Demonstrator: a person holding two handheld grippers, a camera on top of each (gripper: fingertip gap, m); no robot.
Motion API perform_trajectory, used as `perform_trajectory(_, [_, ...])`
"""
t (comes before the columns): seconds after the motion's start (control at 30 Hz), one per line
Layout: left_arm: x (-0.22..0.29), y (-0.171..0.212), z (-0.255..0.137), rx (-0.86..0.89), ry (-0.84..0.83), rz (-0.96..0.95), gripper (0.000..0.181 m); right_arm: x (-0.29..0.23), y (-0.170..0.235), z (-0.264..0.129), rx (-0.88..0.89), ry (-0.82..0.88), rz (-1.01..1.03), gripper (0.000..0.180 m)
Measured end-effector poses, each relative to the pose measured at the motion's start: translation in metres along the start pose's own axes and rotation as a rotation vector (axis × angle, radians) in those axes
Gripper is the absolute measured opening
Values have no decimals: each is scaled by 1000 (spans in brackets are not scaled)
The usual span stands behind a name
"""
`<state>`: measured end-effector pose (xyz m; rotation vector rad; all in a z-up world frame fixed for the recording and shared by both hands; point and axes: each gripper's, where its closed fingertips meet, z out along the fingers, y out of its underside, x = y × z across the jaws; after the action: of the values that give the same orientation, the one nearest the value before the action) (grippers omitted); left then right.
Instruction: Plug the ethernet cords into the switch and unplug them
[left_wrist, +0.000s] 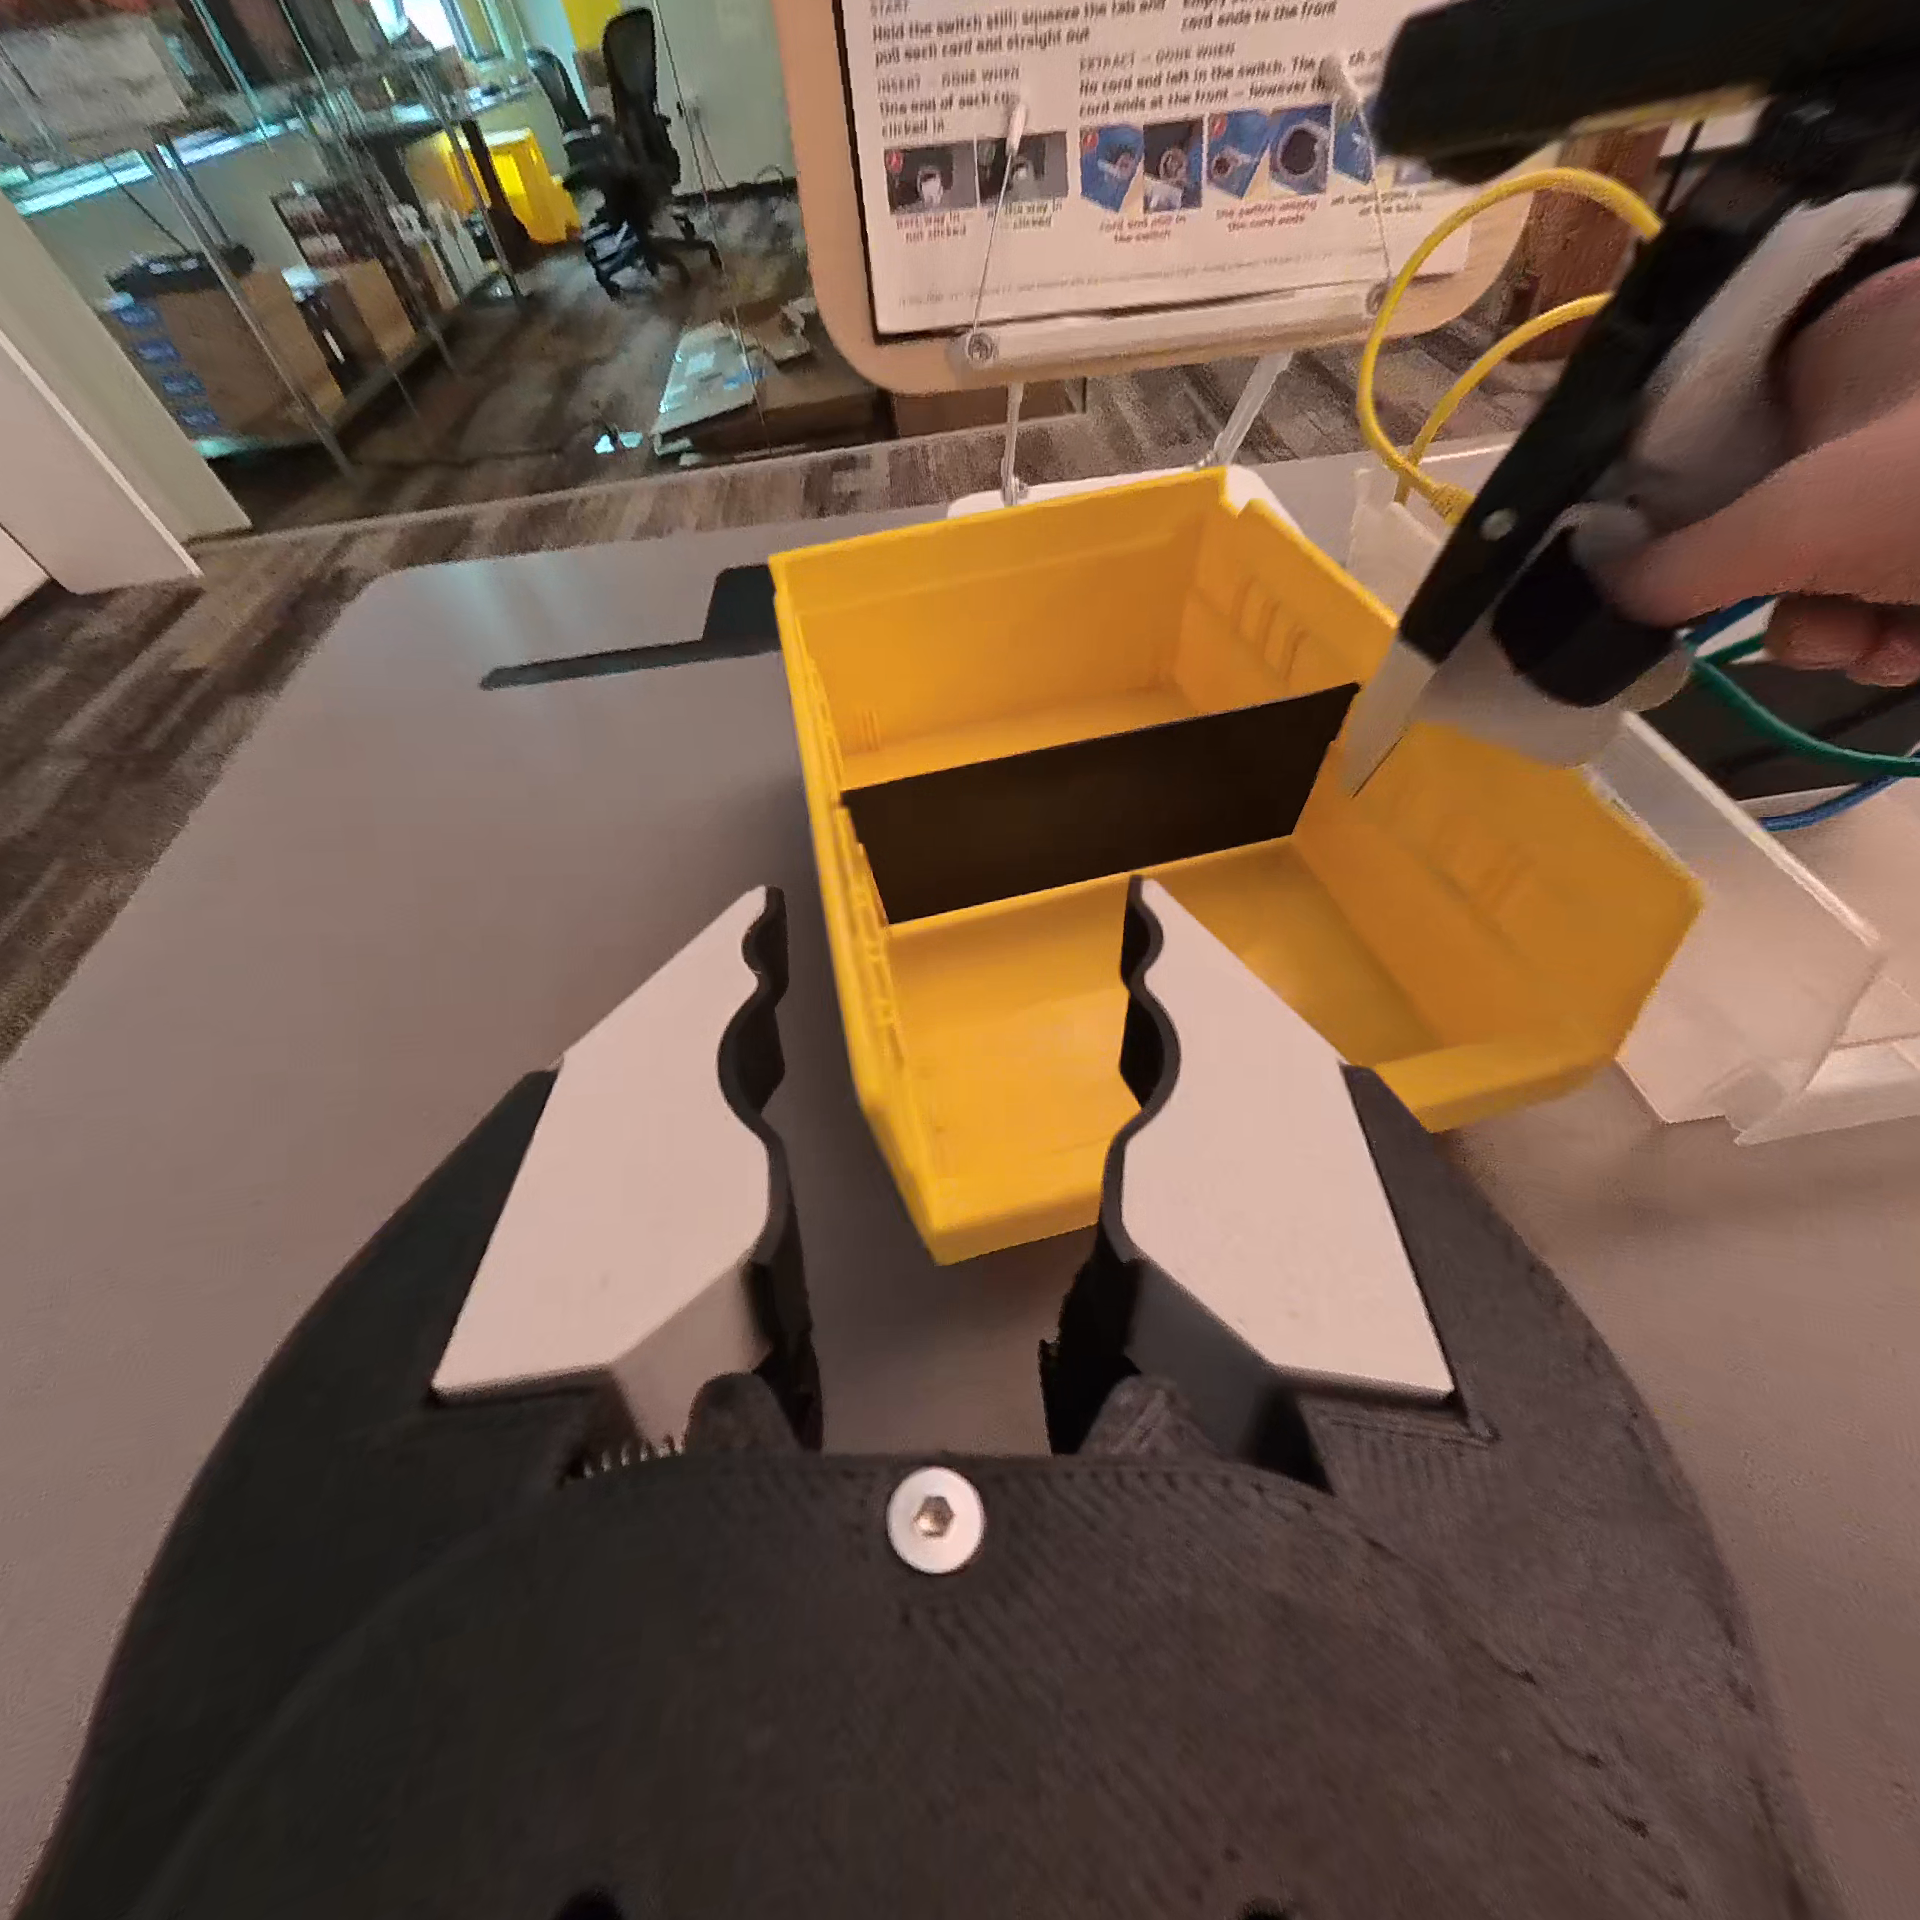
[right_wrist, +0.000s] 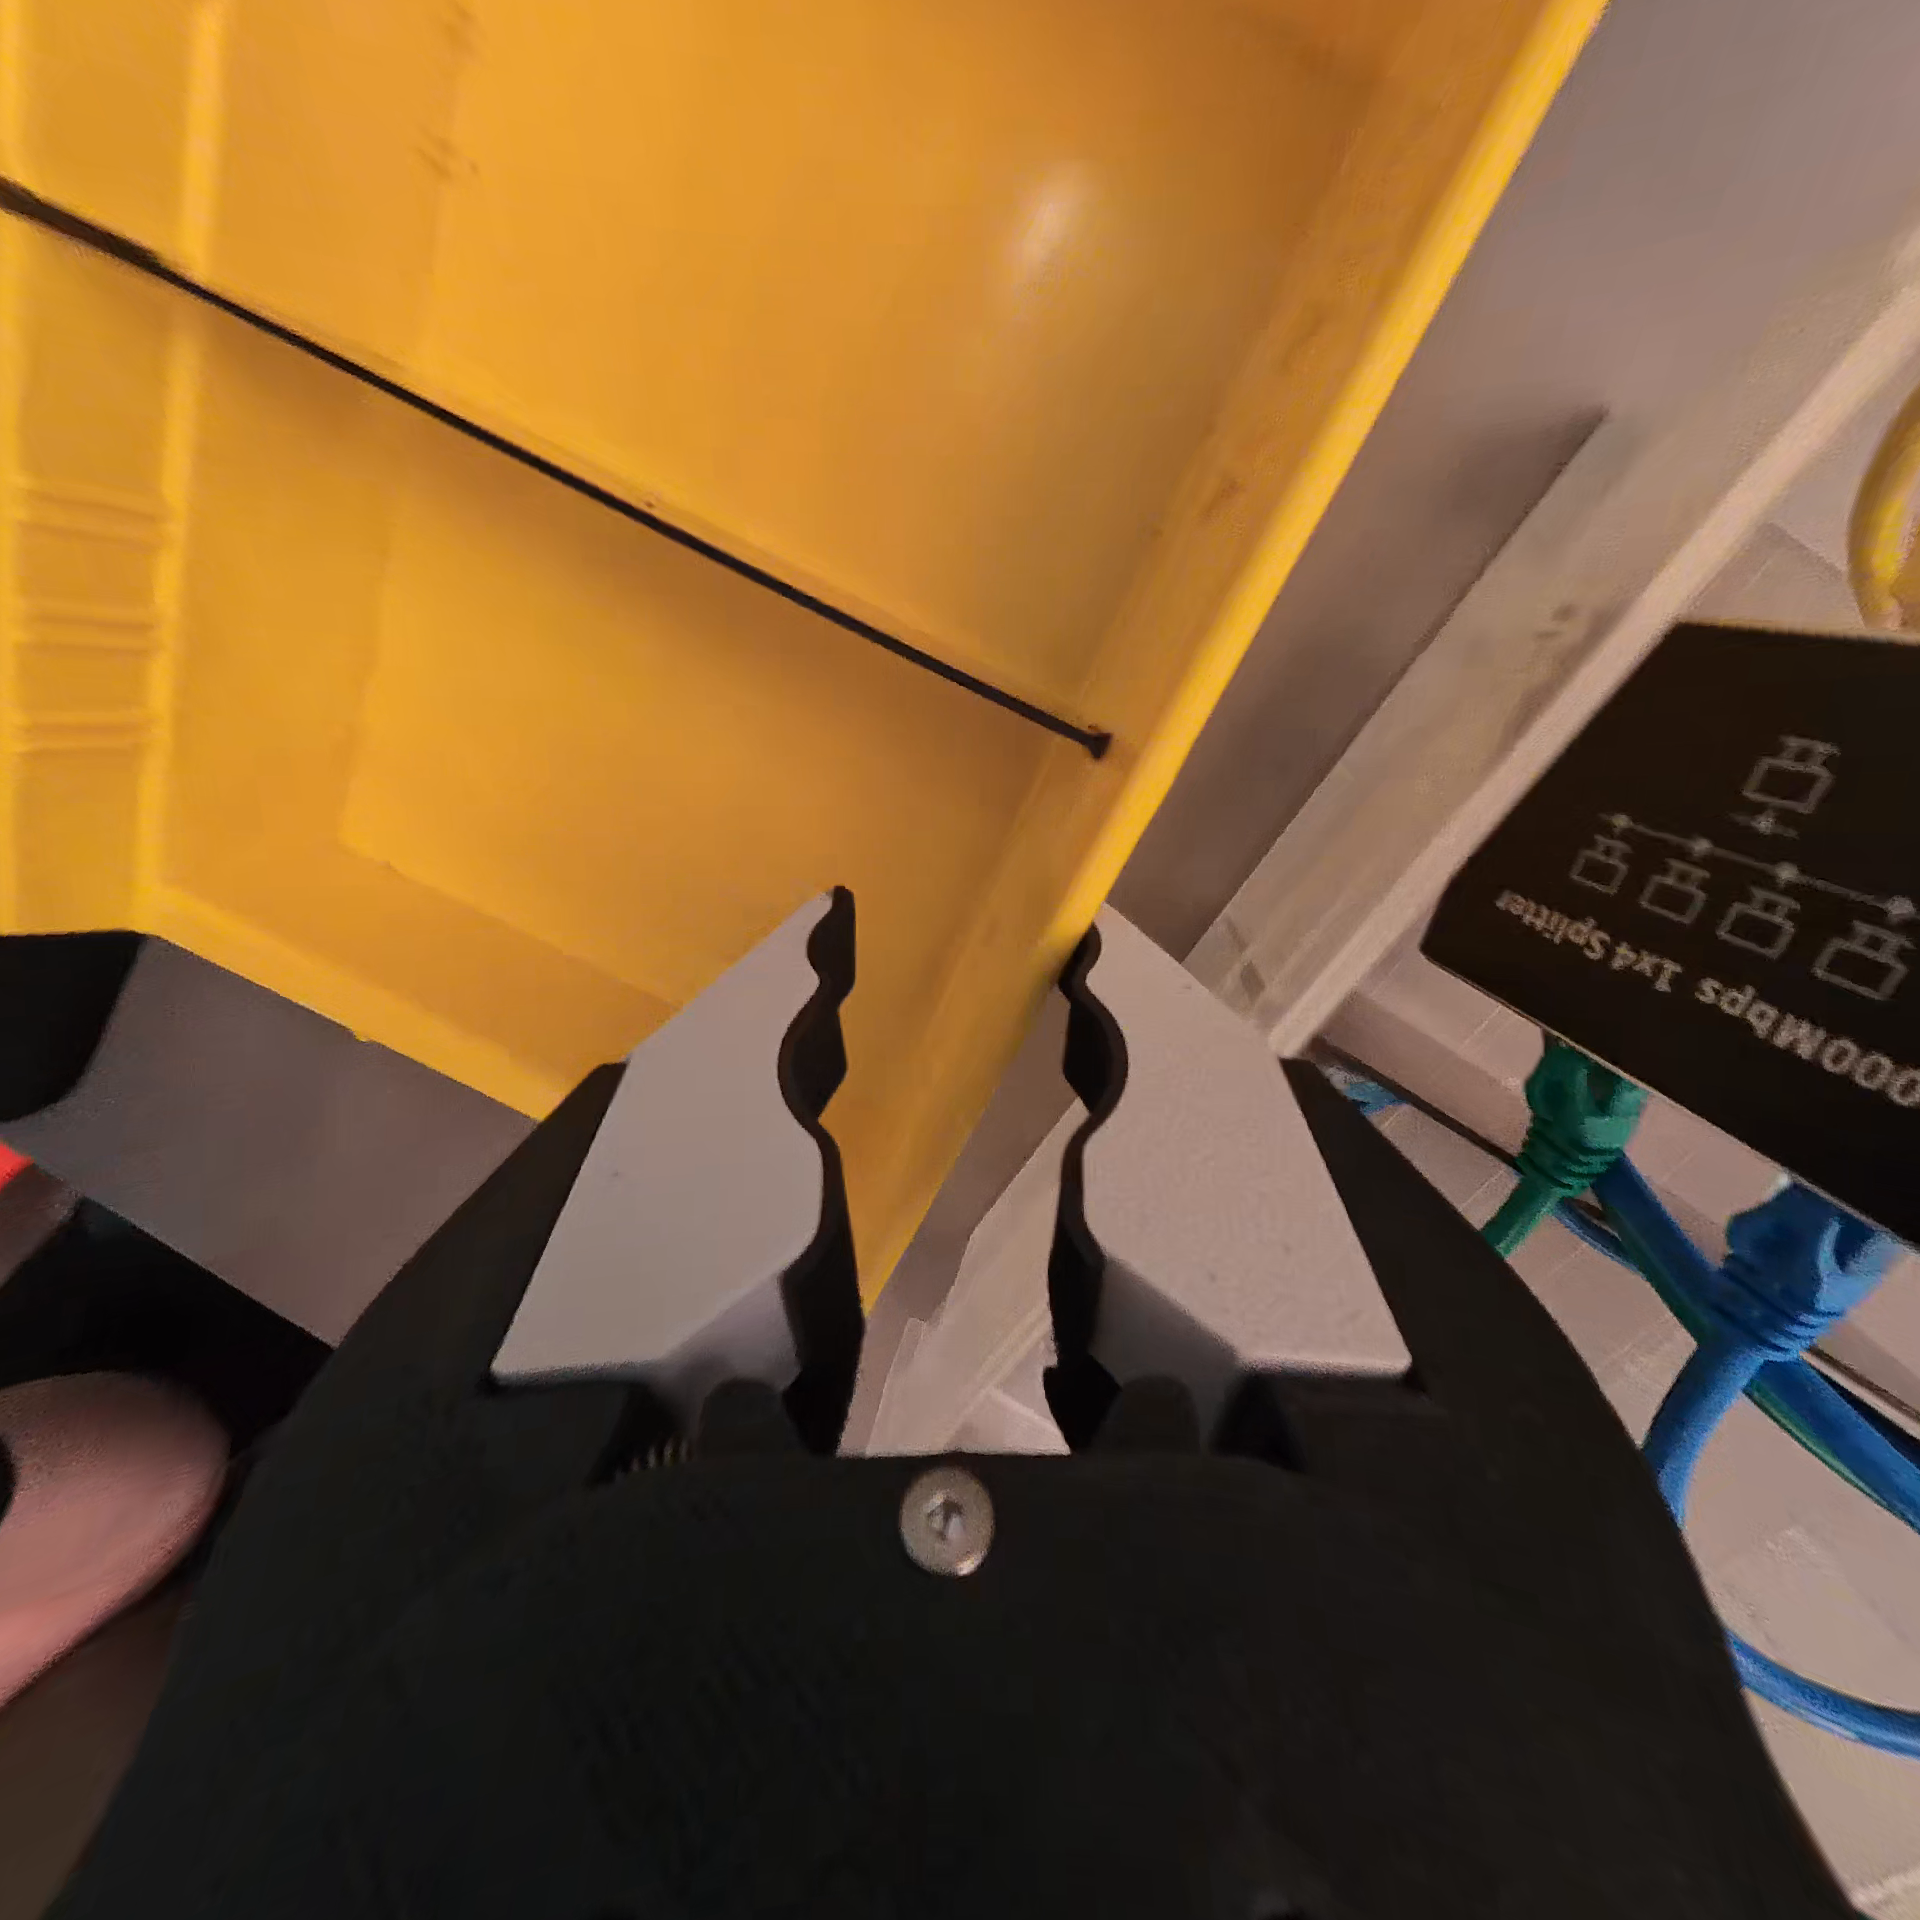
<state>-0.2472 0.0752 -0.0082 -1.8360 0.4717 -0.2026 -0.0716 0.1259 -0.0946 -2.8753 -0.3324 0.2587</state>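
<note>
The switch (right_wrist: 1704, 883) is a flat black box lying to the right of the yellow bin (right_wrist: 644, 499), past a clear plastic wall (right_wrist: 1455, 748). Its long side runs slantwise, and its plug side faces down toward the camera. A green cord (right_wrist: 1558, 1132) and a blue cord (right_wrist: 1787, 1257) are plugged into that side. A yellow cord (left_wrist: 1455, 343) loops up behind the bin (its far end is hidden).

The right gripper (right_wrist: 961, 925) is open, with the bin's right wall between its fingers. The left gripper (left_wrist: 951, 904) is open too and holds nothing, hanging over the bin's near left corner.

The bin, with a black divider (left_wrist: 1091, 800) across it, sits on a grey table (left_wrist: 416, 935). Behind it stands a paper sheet on a board (left_wrist: 1122, 187), in an office with a black chair (left_wrist: 634, 156).
</note>
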Motion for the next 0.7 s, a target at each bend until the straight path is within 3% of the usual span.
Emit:
perform_trajectory(0.1, [5, -7, -5, 10, 0, 24, 64, -9, -6, 9, -16, -2, -4, 22])
perform_trajectory(0.23, [11, -8, -9, -2, 14, 37, 64, -10, 1, 30, -113, -5, 79, 31])
perform_trajectory(0.33, [10, -6, -15, -13, 3, 59, 64, -10, 10, 44, -184, 13, 84, 20])
perform_trajectory(0.47, [5, -9, -27, -17, -7, 77, 64, -7, 8, 43, -189, -19, 135, 5])
perform_trajectory(0.57, [5, -17, -38, 10, 13, 57, 64, -18, 9, 40, -190, -139, 133, 6])
perform_trajectory(0.7, [17, -27, -54, 33, 117, -3, 63, -28, 14, 35, -225, -137, 46, 4])
